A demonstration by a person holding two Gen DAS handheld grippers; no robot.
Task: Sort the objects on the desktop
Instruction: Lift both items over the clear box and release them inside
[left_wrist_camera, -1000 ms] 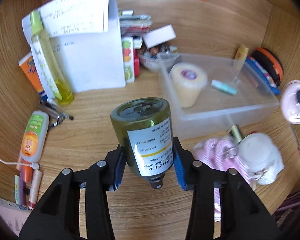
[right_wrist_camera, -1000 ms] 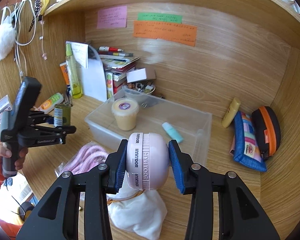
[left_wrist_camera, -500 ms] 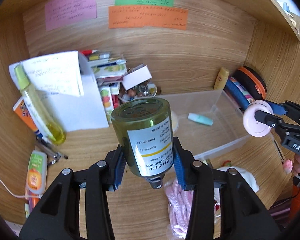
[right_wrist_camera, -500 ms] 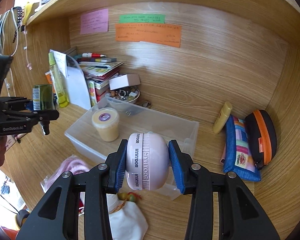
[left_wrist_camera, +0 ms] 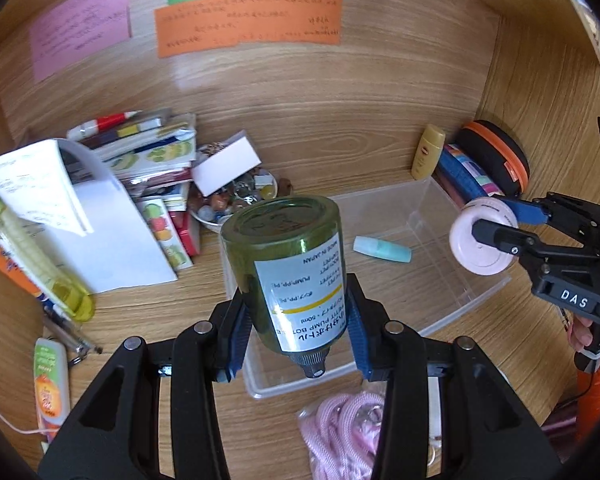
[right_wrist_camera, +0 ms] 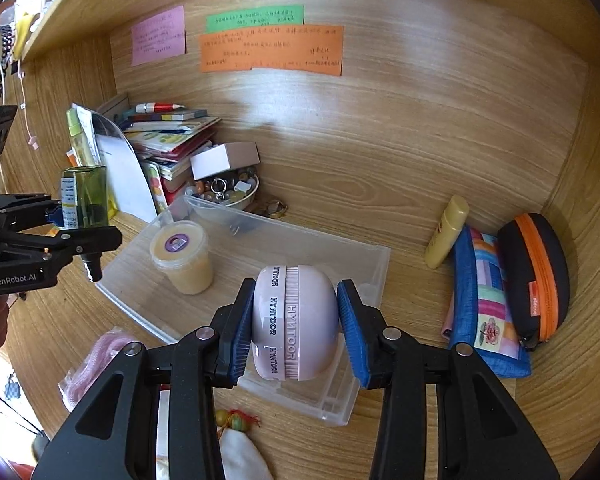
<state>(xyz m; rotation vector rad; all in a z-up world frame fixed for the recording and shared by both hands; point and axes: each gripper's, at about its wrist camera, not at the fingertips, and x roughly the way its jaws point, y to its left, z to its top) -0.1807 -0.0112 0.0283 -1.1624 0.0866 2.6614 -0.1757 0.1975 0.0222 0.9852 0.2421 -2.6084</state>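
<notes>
Two grippers angle down over the clear plastic bin (right_wrist_camera: 380, 256) on your wooden desk (right_wrist_camera: 412, 420). Your left gripper (left_wrist_camera: 296, 332) clamps the green pump bottle (left_wrist_camera: 284, 264), held base-forward above the bin's near wall. Your right gripper (right_wrist_camera: 294, 332) squeezes the pink round case (right_wrist_camera: 294, 320) over the bin's near right corner.

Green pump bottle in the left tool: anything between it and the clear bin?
Nothing visible. The green pump bottle hangs above the clear bin, whose top is open. Inside, only a teal tube and a cream jar take floor space.
</notes>
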